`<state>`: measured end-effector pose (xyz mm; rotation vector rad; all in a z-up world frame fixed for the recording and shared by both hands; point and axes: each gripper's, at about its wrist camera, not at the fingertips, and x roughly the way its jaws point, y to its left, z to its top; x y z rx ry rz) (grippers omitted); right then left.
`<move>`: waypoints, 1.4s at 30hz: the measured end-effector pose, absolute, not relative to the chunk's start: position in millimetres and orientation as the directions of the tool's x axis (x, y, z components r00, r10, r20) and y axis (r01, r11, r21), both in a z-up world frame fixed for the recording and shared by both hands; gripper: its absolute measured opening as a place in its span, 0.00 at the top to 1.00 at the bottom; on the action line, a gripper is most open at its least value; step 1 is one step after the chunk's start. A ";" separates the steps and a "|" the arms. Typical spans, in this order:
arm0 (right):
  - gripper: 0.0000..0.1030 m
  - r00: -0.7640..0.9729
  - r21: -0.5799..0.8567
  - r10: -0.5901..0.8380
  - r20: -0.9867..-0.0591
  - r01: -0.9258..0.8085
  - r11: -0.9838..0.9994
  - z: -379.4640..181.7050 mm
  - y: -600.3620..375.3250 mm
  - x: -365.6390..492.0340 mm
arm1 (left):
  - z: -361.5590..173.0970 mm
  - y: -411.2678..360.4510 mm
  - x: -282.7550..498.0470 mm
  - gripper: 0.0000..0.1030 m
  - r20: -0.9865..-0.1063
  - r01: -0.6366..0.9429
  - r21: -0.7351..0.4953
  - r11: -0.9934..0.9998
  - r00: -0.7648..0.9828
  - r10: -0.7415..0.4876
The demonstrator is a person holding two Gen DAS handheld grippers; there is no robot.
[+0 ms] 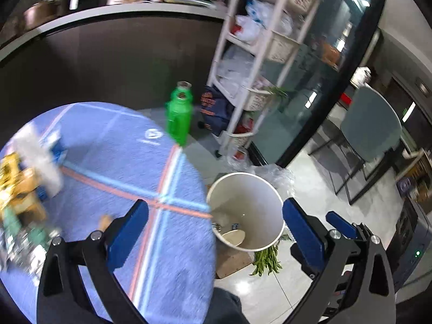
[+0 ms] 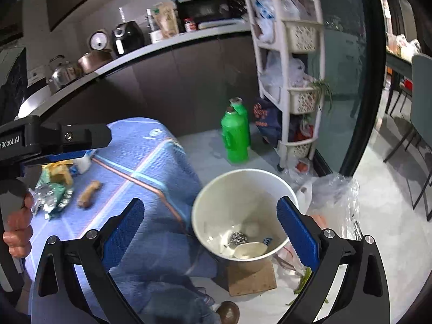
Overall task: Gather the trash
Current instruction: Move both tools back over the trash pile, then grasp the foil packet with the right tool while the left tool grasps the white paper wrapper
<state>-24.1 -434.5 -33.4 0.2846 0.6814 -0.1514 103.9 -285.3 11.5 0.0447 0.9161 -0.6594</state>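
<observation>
Both your wrist views look steeply down from above the white bin [image 1: 244,210] [image 2: 243,210], sharing it, the blue table [image 1: 113,162] [image 2: 140,162] beside it and the green bottle [image 1: 178,116] [image 2: 236,135] behind.

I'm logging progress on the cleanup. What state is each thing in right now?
Left hand-held gripper: open, nothing between its fingers.
Right hand-held gripper: open, holding nothing.
White bin: upright on the floor, unlidded, a few scraps at the bottom.
Wrappers: on the blue tablecloth, uncollected.
Brown piece: lying on the tablecloth.
Green bottle: upright on the floor.
Green beans: lying on the floor beside the bin.
</observation>
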 end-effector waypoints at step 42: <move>0.49 0.595 0.289 0.342 -0.728 -0.187 0.939 -44.1 -186.9 87.4 | -18.5 22.8 87.4 0.36 -0.747 0.248 -0.287 0.925 0.546 -0.378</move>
